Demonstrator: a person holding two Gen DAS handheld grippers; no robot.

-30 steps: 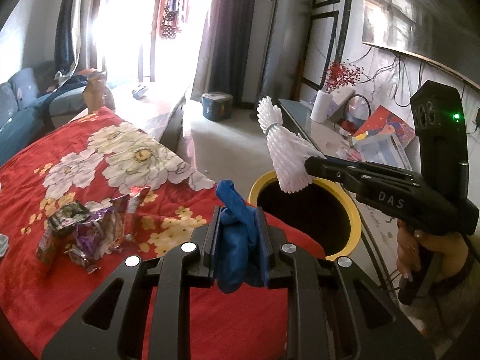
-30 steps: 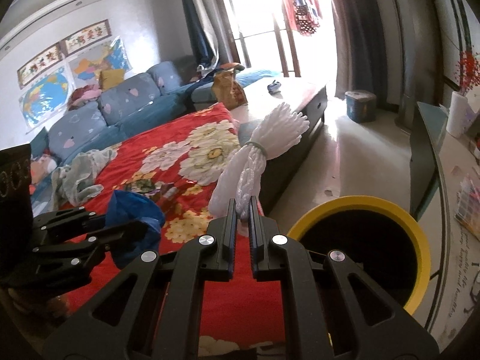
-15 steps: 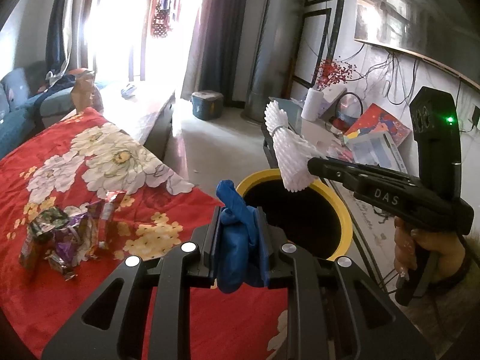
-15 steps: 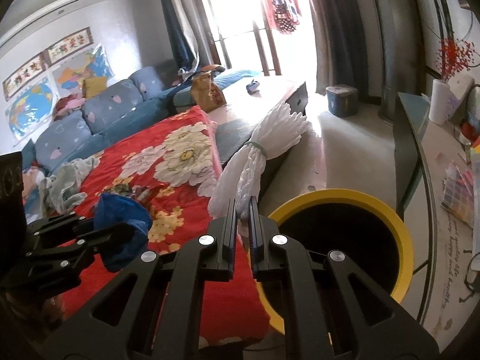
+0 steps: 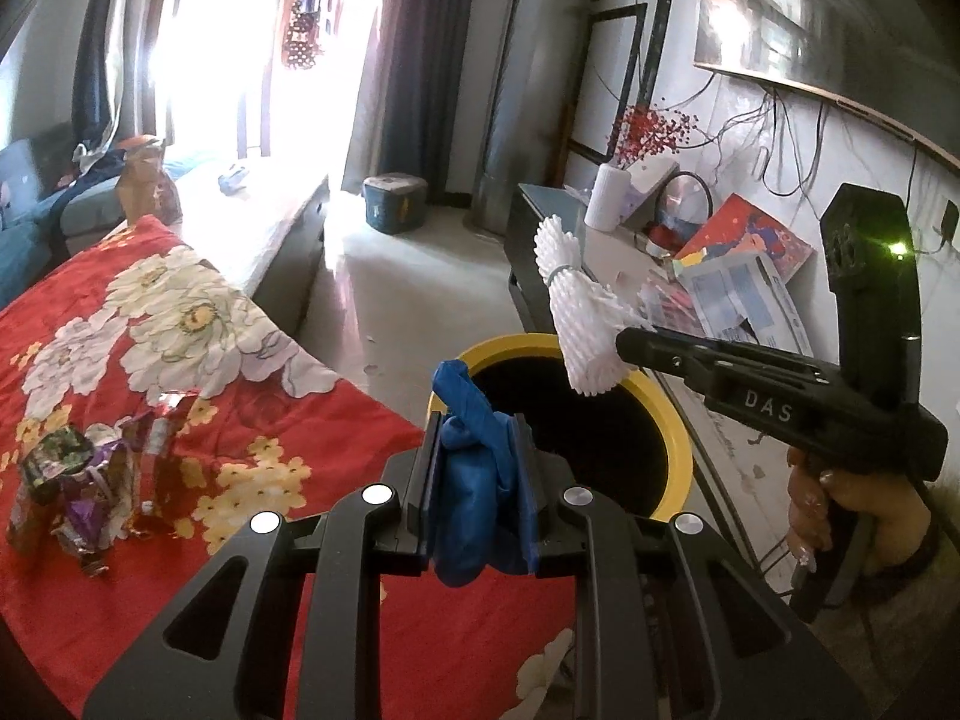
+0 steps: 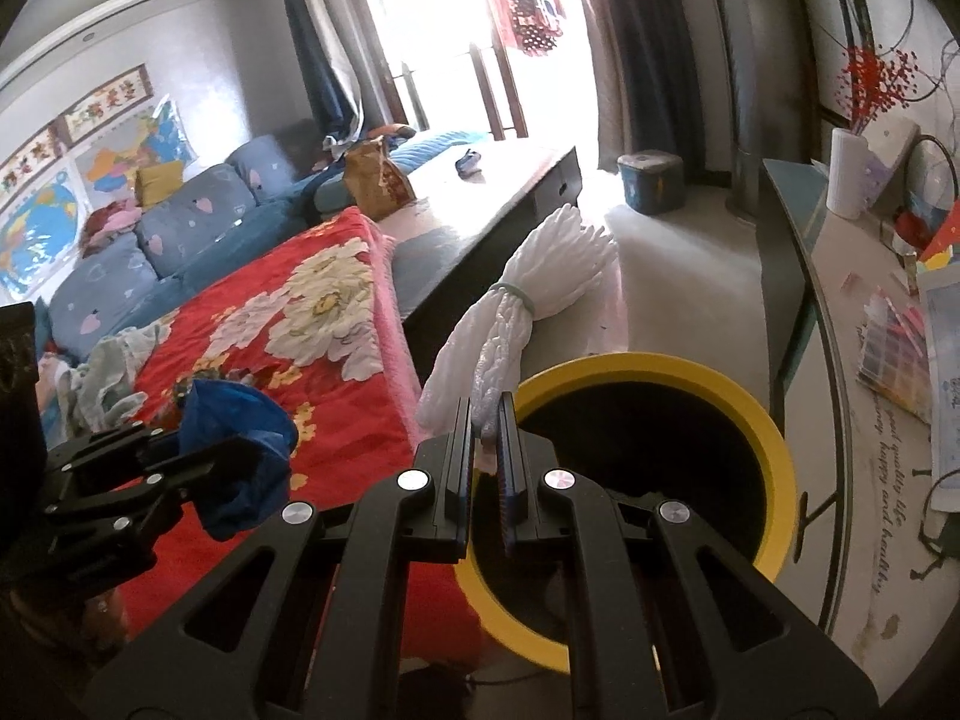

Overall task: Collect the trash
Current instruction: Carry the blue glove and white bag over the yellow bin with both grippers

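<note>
1. Clearly, the left gripper [image 5: 477,468] was clamped on a crumpled blue plastic bag [image 5: 474,498], whose wad filled the gap between the two black fingers and poked out above and below them.
2. The right gripper [image 6: 485,450] had its jaws pressed together on the lower end of a white foam-net sleeve bundle [image 6: 528,312]; a pale band cinched the bundle around its middle, and its free end fanned out above.
3. Both pieces of trash hung by the round black bin with a yellow rim [image 6: 774,480], which stood on the pale floor against the edge of the red floral blanket [image 5: 198,324]. In the left wrist view the foam bundle [image 5: 585,324] lay over the bin's far rim [image 5: 678,450], while the blue bag sat at its near edge.
4. A small heap of shiny crumpled snack wrappers [image 5: 90,474] rested on the blanket, well apart from the bin.
5. A person's hand [image 5: 840,504] gripped the handle of the right gripper.
</note>
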